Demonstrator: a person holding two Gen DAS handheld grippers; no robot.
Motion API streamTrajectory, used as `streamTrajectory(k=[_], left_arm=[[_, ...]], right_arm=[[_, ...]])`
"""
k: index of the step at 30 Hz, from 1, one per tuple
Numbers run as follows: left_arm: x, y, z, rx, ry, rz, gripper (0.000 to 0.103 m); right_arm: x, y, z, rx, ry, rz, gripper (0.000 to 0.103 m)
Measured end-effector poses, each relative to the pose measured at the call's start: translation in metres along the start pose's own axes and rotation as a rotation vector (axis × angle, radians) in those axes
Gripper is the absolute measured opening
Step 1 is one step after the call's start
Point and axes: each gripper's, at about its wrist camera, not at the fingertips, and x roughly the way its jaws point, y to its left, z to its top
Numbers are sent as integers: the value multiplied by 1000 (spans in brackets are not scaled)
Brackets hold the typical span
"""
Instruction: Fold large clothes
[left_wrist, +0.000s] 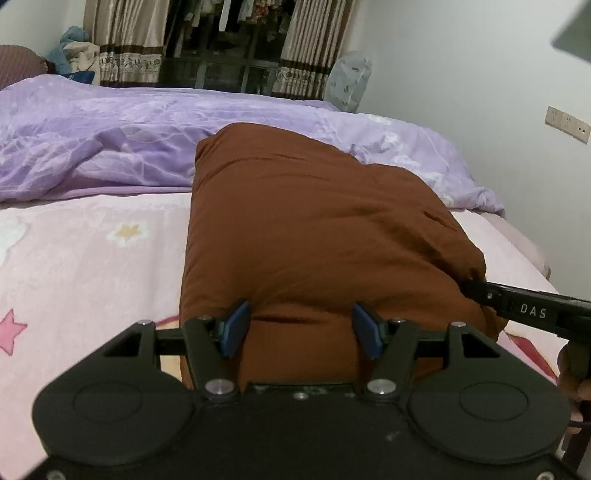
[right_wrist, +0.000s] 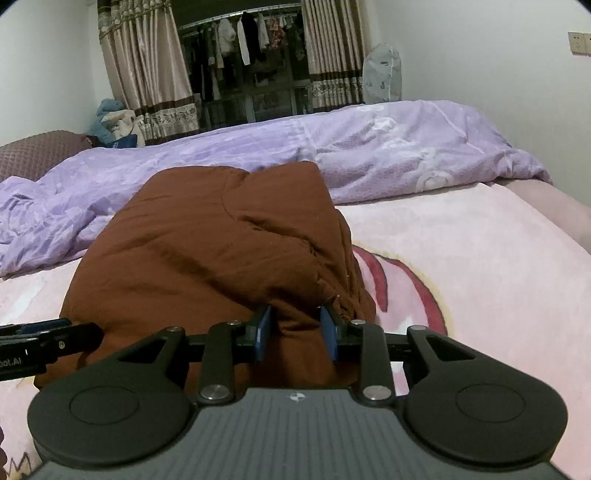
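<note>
Left tongs (left_wrist: 300, 326): blue pads spread wide, straddling the near edge of the brown garment (left_wrist: 314, 236) — no pinch evident, so open. Garment: bulky, folded to a thick pad, lying mid-bed on the pink sheet (left_wrist: 92, 258), far end against the purple duvet (left_wrist: 147, 140). Right tongs (right_wrist: 296, 330): narrower, pads pressed on a bunched fold at the garment's near right corner — gripping. Risk: lifting w/ one side unheld would skew the stack; thick padded layers may slip from the right pinch and spring open.
</note>
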Motion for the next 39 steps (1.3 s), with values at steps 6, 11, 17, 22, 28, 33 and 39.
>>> streamTrajectory(k=[6, 11, 17, 22, 28, 33, 39], left_arm=[[0, 0, 16, 10, 39, 5, 62], [-2, -5, 57, 37, -4, 15, 62], [28, -9, 98, 82, -20, 32, 62], [64, -8, 102, 98, 39, 48, 62], [78, -1, 93, 52, 39, 29, 63], [86, 4, 81, 28, 18, 16, 63], [82, 6, 81, -16, -11, 14, 62]], right_arm=[[-7, 0, 12, -4, 13, 11, 36], [-15, 3, 50, 5, -42, 45, 36], [11, 21, 80, -50, -64, 52, 36], [48, 22, 83, -52, 2, 26, 36], [74, 7, 68, 5, 63, 11, 35], [80, -3, 56, 63, 63, 34, 35], [72, -1, 55, 65, 56, 25, 35]])
